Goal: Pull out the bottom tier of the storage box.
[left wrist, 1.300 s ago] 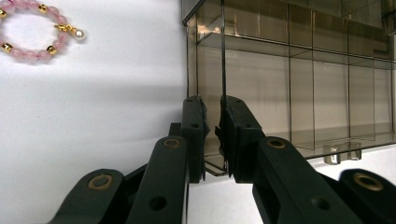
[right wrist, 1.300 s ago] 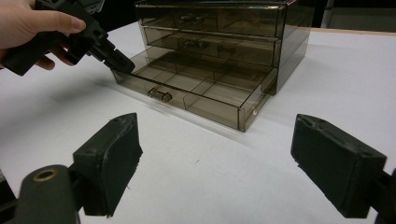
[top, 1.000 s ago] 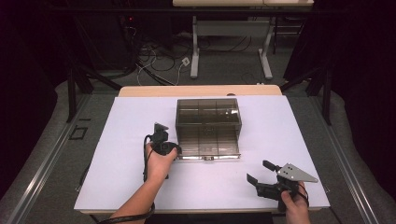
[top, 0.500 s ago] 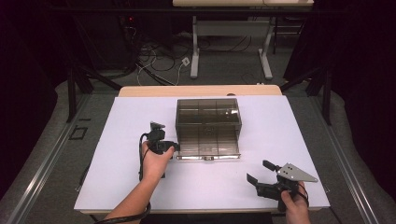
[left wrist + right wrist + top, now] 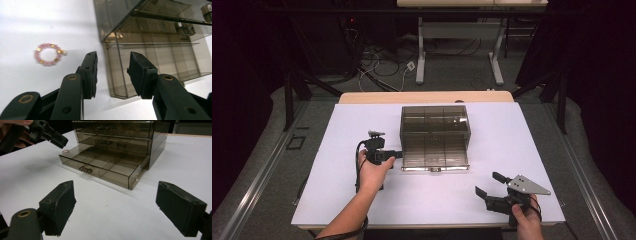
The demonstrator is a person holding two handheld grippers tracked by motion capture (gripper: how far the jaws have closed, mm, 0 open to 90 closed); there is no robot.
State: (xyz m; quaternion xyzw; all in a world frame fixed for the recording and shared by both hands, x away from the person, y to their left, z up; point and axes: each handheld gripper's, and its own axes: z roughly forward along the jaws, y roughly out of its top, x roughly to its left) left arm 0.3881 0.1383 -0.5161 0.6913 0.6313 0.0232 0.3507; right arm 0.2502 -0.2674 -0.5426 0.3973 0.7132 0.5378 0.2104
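A smoky transparent drawer box (image 5: 434,125) stands mid-table with its bottom drawer (image 5: 435,159) pulled out. Divided compartments show in that drawer (image 5: 105,167), which has a small handle (image 5: 85,169) at its front. A pink bead ring with gold beads (image 5: 48,53) lies on the white table to the box's left, also seen as the tiny ring (image 5: 65,151) by the drawer's corner. My left gripper (image 5: 397,154) hovers beside the box's left side. Its jaws (image 5: 113,56) have just been opening, with nothing between them. My right gripper (image 5: 487,183) rests near the front right, open wide and empty (image 5: 116,187).
The white table top (image 5: 337,185) spreads around the box, with a wooden strip (image 5: 427,96) along its far edge. Beyond it are desk legs and cables on a dark floor. Small items sit in the box's upper drawers (image 5: 185,27).
The left gripper has drawn slightly to the left, away from the drawer box. The right gripper has stayed where it was.
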